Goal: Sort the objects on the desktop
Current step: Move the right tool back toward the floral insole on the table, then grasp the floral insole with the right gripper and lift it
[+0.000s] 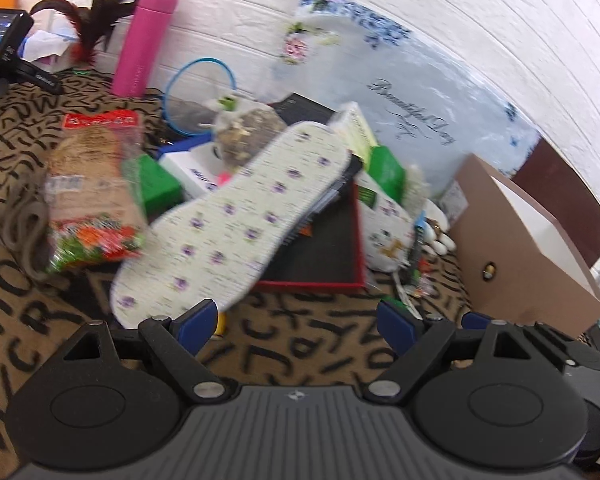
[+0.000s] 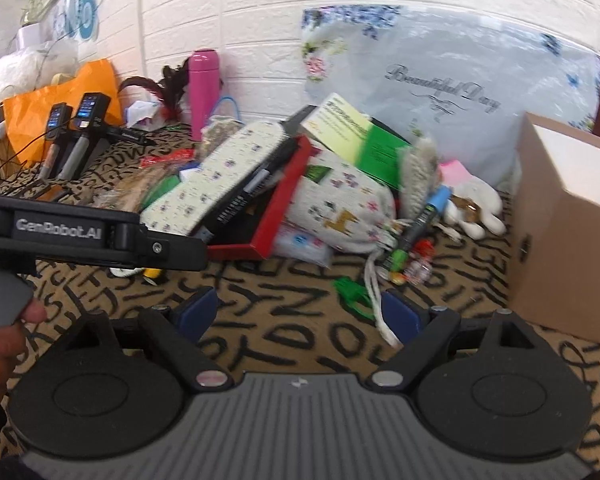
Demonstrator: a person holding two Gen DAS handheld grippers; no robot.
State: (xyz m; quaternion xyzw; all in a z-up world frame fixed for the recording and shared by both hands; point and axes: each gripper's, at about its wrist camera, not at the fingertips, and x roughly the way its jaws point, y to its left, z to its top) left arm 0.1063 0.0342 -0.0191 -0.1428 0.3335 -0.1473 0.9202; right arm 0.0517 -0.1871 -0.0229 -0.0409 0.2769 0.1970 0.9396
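Nearest the cameras, both tools hang above bare patterned cloth. The left hand-held gripper has its blue pads spread wide with nothing between them, and the right hand-held gripper is likewise released, only the letter-printed worktop showing in its gap. A white drawstring cord trails just inside the right tool's right pad. In the right view a person's hand grips the left tool's handle at the left edge.

Just beyond lies the pile of desktop objects in the middle of the worktop: a floral insole leans tilted across a red-edged tray, with a snack bag to its left and a printed drawstring pouch to its right. A cardboard box stands at the right. Farther back, against the white brick wall, stand a pink bottle and a pillow lettered "Beautiful Day".
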